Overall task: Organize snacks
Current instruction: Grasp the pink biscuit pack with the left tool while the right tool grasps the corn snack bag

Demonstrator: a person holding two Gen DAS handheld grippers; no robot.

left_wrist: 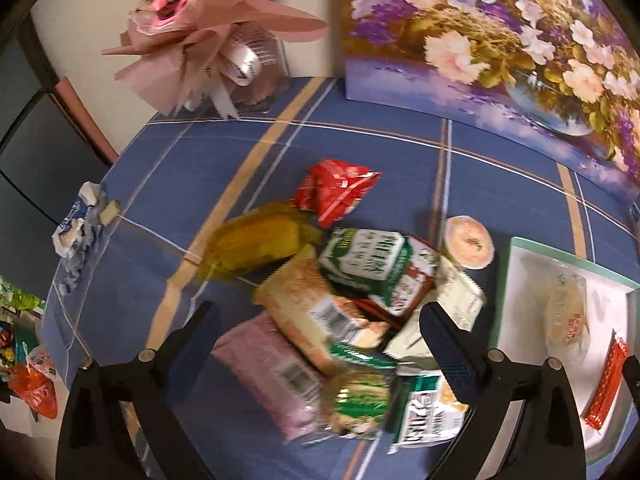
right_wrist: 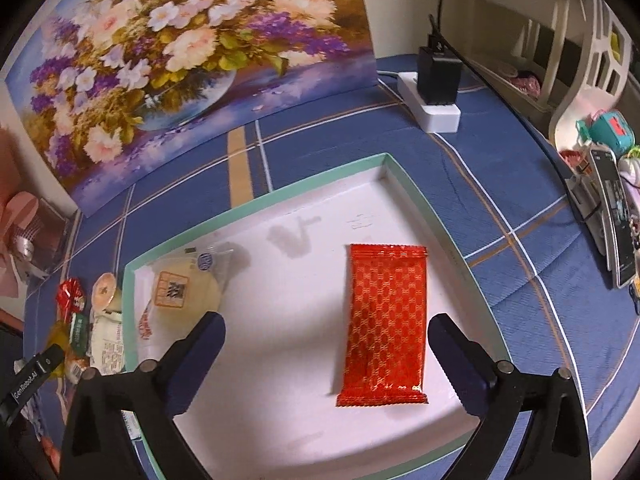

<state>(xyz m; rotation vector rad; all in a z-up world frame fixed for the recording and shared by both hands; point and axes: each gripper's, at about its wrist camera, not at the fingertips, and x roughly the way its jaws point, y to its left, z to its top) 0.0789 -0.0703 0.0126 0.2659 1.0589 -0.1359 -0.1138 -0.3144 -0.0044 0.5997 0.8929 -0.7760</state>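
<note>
Right wrist — "GenRobot.AI" printed on left gripper (right_wrist: 34, 376).

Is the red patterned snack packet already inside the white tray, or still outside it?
Inside. The red patterned packet lies flat on the floor of the white tray, within its green rim, apart from the pale round pastry.

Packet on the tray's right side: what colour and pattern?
Red packet with a repeating gold lattice print; the right wrist view shows it best.
</note>
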